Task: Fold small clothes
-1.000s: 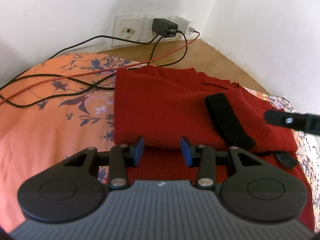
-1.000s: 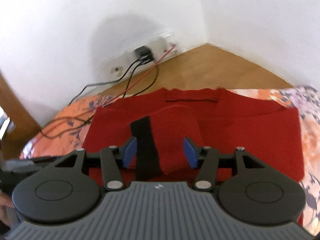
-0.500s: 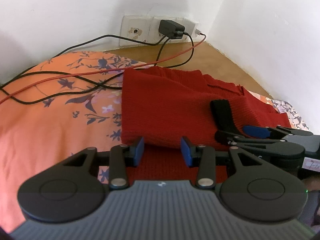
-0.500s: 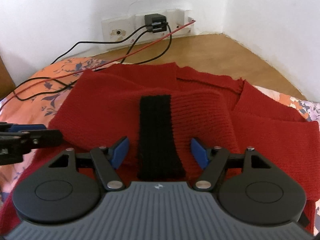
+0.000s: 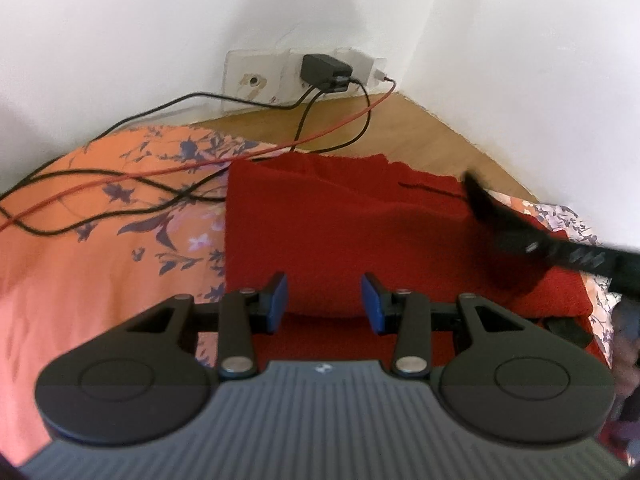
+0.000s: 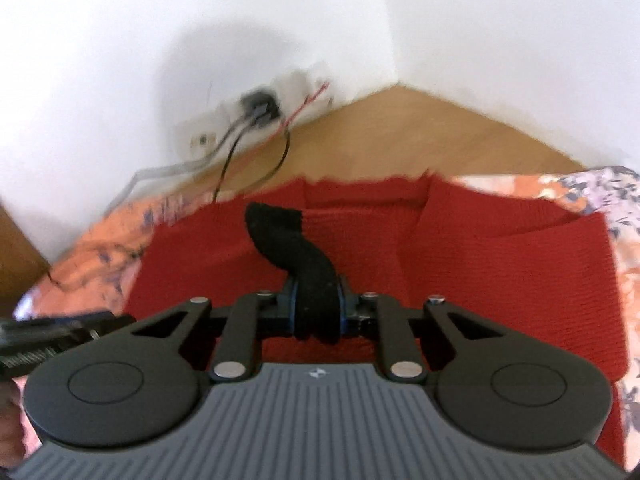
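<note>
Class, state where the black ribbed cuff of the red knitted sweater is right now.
In the right wrist view the black ribbed cuff sits centre frame, pinched in the right gripper above the red knitted sweater on the orange floral bedcover.

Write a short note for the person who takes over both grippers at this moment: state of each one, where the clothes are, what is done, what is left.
Right gripper: shut on the black cuff of the red sweater, cuff lifted off the cloth.
Left gripper: open, holding nothing, low at the near folded edge of the sweater.
The sweater lies partly folded on the orange flowered bedsheet. Black and red cables cross the sheet on the left, beside it.
Done: at least one fold shows, and the cuff is gripped.
Left: lay the sleeve across the body, then probably finish folding.
</note>
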Motion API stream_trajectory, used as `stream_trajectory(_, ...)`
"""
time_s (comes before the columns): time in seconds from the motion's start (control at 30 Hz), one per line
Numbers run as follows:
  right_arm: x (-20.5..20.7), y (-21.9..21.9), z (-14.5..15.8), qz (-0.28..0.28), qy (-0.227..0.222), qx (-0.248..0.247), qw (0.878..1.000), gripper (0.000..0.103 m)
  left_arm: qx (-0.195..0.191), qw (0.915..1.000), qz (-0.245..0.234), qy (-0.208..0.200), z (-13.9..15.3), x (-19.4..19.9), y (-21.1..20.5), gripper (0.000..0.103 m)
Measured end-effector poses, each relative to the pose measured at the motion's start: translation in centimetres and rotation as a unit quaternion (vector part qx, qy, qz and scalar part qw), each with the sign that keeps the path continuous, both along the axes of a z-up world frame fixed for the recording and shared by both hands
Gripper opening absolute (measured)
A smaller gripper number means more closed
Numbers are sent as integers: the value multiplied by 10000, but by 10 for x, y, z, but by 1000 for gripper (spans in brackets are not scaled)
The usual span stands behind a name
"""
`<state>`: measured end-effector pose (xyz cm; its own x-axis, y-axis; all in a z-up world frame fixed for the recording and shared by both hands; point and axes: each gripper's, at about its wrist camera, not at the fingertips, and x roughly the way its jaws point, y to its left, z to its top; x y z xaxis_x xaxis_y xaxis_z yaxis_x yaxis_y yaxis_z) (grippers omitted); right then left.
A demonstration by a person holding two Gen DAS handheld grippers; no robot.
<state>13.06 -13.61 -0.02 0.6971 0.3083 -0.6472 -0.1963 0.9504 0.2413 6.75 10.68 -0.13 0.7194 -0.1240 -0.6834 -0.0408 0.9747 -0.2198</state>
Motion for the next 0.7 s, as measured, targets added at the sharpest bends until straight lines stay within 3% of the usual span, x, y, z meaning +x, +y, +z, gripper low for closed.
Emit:
stream_trajectory(0.17, -8, -42, 28, -391, -312, 343, 9982, 18, 50, 9999, -120, -109, 5, 10, -10, 42)
stream_trajectory(0.3, -13, -74, 30, -733, -356, 469, 9956, 17, 51, 9997, -214, -116, 5, 19, -17, 42)
stream_trajectory(0.7, -10, -125, -30, -1564, 278, 680, 9850, 19, 389, 9983, -415, 125, -24, 48, -33, 42)
